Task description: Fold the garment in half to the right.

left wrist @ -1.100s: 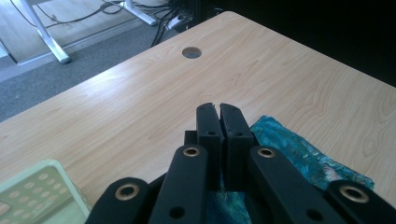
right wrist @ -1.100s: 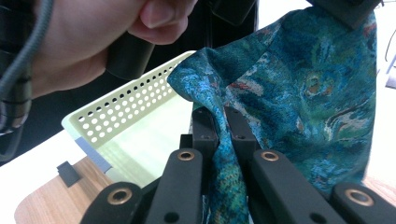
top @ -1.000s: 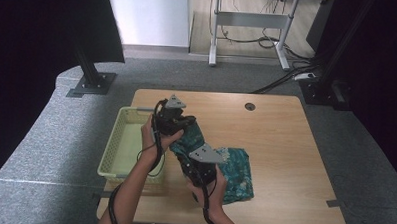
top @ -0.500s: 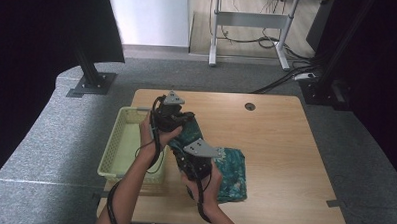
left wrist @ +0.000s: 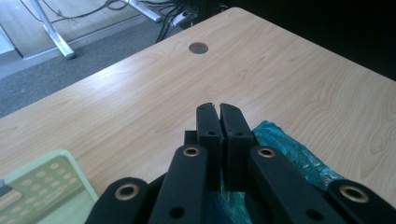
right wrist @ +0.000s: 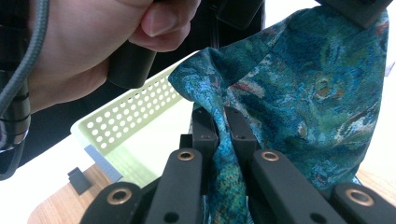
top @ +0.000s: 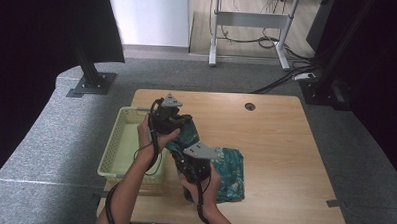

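My left gripper [top: 178,125] is clamped on an upper edge of the teal patterned cloth [top: 229,168]; in the left gripper view the jaws stand pressed together with cloth bunched beneath them. My right gripper [right wrist: 222,122] pinches a fold of the same cloth lower down, fabric plainly caught between its two pads.

Change since a second ago: both hands have drifted a little toward the left side of the table [top: 285,145], the right one more than the left. The cloth now hangs as a short span between the two grips, its upper part lifted off the wood, while the lower part lies crumpled on the table near the front edge, just right of the green basket [top: 116,149].

Reading: the grips have held through that shift, with no sign of the fabric slipping. The left grip sits near the basket's right rim, not yet over the opening. The right gripper view looks through the hanging cloth to the perforated basket wall [right wrist: 140,122] just beyond, with my left hand [right wrist: 84,51] above it.

Judgement: I am mid-carry, likely heading for the basket. The trailing part on the table must come up before I cross the rim, or it may drag and catch on the edge
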Demonstrator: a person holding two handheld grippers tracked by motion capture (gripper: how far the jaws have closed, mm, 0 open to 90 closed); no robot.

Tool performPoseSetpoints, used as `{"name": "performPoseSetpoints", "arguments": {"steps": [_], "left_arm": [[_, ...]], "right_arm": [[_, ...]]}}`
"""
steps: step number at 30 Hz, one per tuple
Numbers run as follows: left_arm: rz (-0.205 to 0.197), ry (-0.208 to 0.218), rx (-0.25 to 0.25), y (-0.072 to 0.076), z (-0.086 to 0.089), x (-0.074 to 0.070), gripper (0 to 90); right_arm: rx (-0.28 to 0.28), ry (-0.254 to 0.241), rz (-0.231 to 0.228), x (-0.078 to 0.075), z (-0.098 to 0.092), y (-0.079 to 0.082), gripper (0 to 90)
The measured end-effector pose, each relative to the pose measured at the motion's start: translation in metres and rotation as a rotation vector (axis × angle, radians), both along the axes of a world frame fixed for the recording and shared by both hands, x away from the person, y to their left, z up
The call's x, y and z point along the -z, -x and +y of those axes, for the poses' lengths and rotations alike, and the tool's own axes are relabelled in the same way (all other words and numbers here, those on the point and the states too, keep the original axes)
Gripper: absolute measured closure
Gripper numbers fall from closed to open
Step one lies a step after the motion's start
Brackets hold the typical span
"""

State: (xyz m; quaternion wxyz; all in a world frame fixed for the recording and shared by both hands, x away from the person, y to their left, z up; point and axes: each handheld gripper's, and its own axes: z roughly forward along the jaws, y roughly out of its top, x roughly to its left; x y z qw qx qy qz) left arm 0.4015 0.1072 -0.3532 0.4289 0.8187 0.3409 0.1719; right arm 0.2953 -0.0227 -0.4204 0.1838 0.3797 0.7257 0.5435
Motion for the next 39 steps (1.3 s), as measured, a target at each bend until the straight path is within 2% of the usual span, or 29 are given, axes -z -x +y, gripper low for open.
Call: {"name": "performPoseSetpoints", "arguments": {"steps": [9, 16, 22, 28, 39], "left_arm": [[0.033, -0.005, -0.010, -0.002, 0.000, 0.022, 87.9], [0.031, -0.004, -0.013, -0.004, -0.004, 0.022, 87.8], [0.041, -0.010, -0.012, -0.008, -0.016, 0.029, 87.8], [0.054, -0.021, -0.003, -0.012, -0.031, 0.038, 87.8], [0.057, -0.025, 0.012, -0.013, -0.050, 0.041, 87.9]], "right_arm": [[-0.026, 0.003, 0.037, 0.018, 0.001, -0.002, 84.1], [-0.023, -0.016, 0.044, 0.020, -0.005, -0.002, 84.0], [-0.022, -0.042, 0.061, 0.024, -0.017, -0.002, 83.9], [-0.010, -0.047, 0.073, 0.030, -0.031, -0.002, 83.8], [0.015, -0.060, 0.073, 0.034, -0.053, 0.002, 83.8]]}}
